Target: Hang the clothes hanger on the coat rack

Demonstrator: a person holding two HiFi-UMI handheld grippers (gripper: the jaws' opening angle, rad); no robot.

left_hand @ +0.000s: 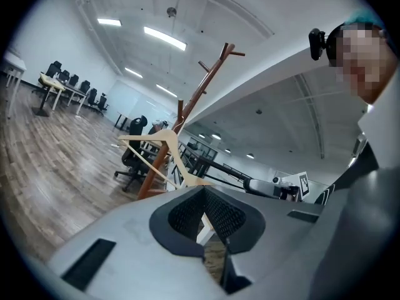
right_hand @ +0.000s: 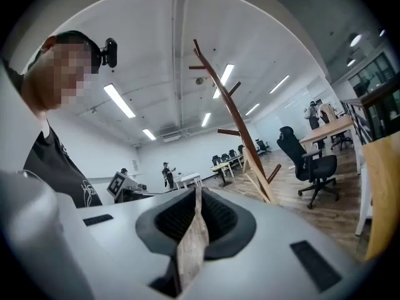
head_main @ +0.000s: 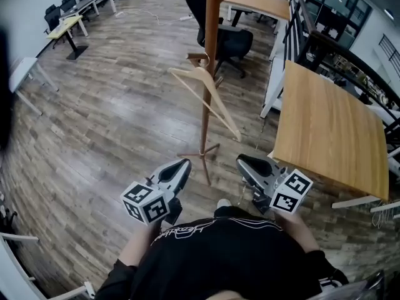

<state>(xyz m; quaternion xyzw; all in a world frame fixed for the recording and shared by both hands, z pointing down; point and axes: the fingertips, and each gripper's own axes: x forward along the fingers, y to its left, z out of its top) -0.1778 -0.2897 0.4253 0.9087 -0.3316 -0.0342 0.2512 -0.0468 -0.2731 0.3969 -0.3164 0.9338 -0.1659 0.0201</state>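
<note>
Left gripper point(head_main: 181, 165) and right gripper point(head_main: 244, 162) lie close to the person's body in the head view, both aimed at the coat rack point(head_main: 211, 36). The clothes hanger point(head_main: 206, 95) hangs on it well ahead, its long axis slanting down toward the right gripper.

Left gripper view: jaws together, empty, with the hanger point(left_hand: 156, 145) ahead and to the left.

Right gripper view: jaws together, empty, with the hanger point(right_hand: 256, 175) ahead and to the right.
</note>
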